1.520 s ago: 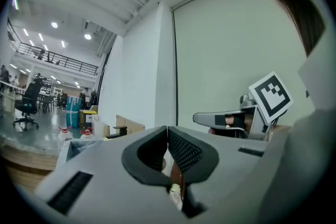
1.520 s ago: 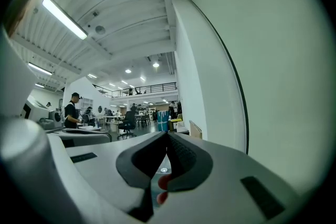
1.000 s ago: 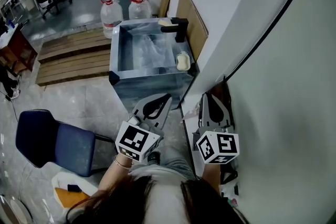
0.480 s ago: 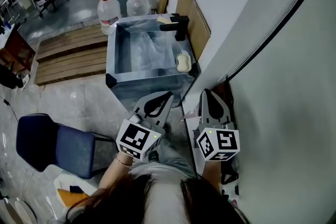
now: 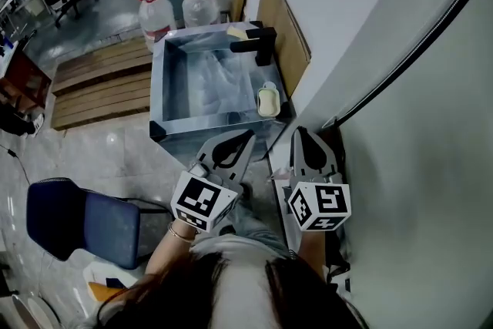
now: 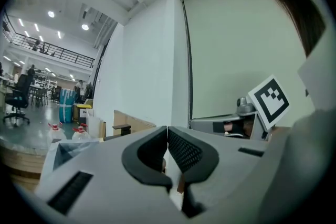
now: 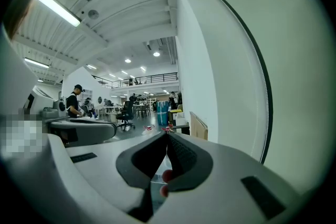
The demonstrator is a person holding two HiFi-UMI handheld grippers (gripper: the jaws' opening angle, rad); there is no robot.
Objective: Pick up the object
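Both grippers are held low and close in front of the person, short of the sink's near edge and touching nothing. The left gripper (image 5: 247, 135) has its fingers brought together, pads meeting at the tips with nothing between them; its own view (image 6: 167, 128) shows the same. The right gripper (image 5: 297, 132), just beside it and next to the white wall (image 5: 347, 11), is likewise closed and empty (image 7: 167, 134). Ahead stands a metal sink (image 5: 157, 88) with a black tap (image 5: 259, 42) at its far right corner. A pale yellow soap bar (image 5: 267, 99) lies on the sink's right rim, near the near right corner, well apart from both grippers.
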